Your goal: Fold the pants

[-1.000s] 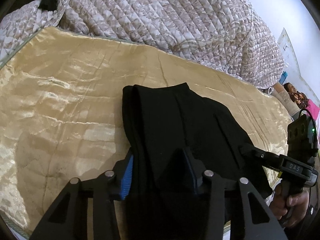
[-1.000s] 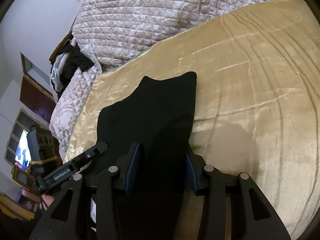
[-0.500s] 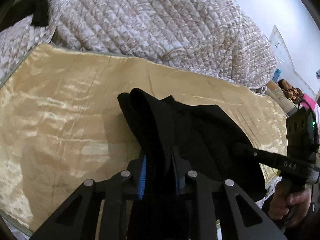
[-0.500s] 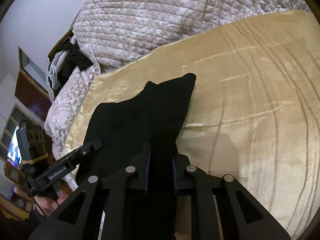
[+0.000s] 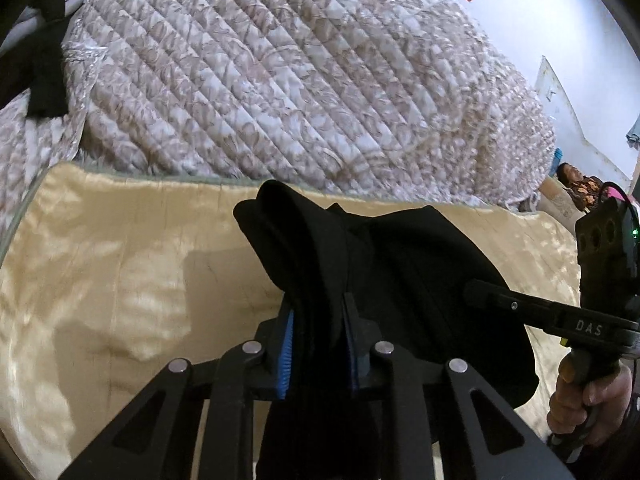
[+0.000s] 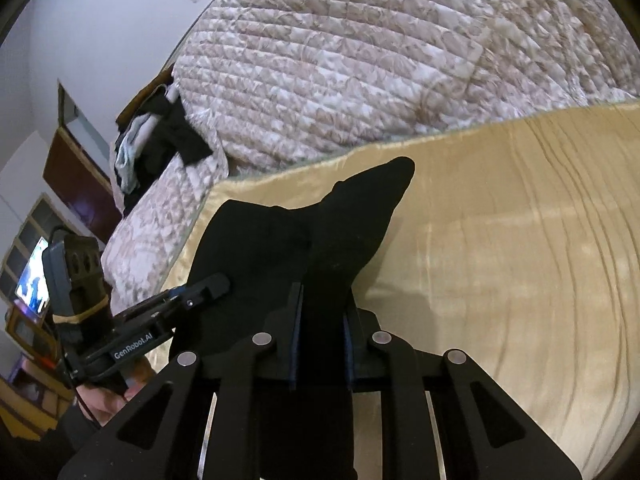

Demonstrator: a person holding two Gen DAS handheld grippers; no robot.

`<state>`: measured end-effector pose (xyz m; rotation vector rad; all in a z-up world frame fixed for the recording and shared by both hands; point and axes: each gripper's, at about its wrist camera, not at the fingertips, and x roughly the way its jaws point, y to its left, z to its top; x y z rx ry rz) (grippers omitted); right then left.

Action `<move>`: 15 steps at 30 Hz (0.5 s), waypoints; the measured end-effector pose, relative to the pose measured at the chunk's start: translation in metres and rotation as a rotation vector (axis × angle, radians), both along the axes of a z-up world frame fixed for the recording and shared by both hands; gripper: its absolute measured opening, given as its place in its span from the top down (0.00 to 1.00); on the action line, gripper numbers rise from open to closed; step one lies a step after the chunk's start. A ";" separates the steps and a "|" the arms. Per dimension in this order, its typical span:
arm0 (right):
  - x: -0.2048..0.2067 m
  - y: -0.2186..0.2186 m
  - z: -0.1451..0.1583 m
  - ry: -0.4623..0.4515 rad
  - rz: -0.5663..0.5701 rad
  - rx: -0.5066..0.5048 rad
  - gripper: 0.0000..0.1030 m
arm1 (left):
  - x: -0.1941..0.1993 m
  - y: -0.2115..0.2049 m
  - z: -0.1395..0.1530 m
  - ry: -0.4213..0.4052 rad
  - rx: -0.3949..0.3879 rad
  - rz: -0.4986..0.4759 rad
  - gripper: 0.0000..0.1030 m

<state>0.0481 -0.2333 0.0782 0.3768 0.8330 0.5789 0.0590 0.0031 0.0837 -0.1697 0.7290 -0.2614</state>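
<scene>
The left gripper [image 5: 318,344] is clamped on a bunched edge of the pants [image 5: 420,280], black cloth filling the gap between its blue pads. The right gripper [image 6: 322,344] pinches the same near edge further along, its pads pressed on the cloth too. Each gripper shows in the other's view, so they sit side by side across the width of the pants, neither clearly nearer.

From both grips the pants run straight ahead, long axis pointing away toward the quilt [image 5: 280,80] at the far edge of the bed. The held end is raised off the gold bedspread [image 5: 100,280]; the far end rests on it, just short of the quilt. The fold likely turns on carrying the held edge forward along that axis onto the far end.
</scene>
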 end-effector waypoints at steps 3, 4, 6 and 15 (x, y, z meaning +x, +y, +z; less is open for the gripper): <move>0.031 0.005 -0.009 0.002 0.000 -0.001 0.84 | 0.022 0.007 -0.018 0.034 0.011 0.025 0.76; 0.041 0.006 -0.015 0.010 0.005 -0.001 0.84 | 0.028 0.010 -0.028 0.062 0.021 0.039 0.75; 0.057 0.008 -0.031 0.044 0.007 -0.020 0.83 | 0.035 0.017 -0.051 0.132 0.042 0.078 0.66; 0.036 0.000 -0.036 0.011 -0.075 -0.252 0.73 | 0.001 0.025 -0.023 0.064 0.058 0.164 0.65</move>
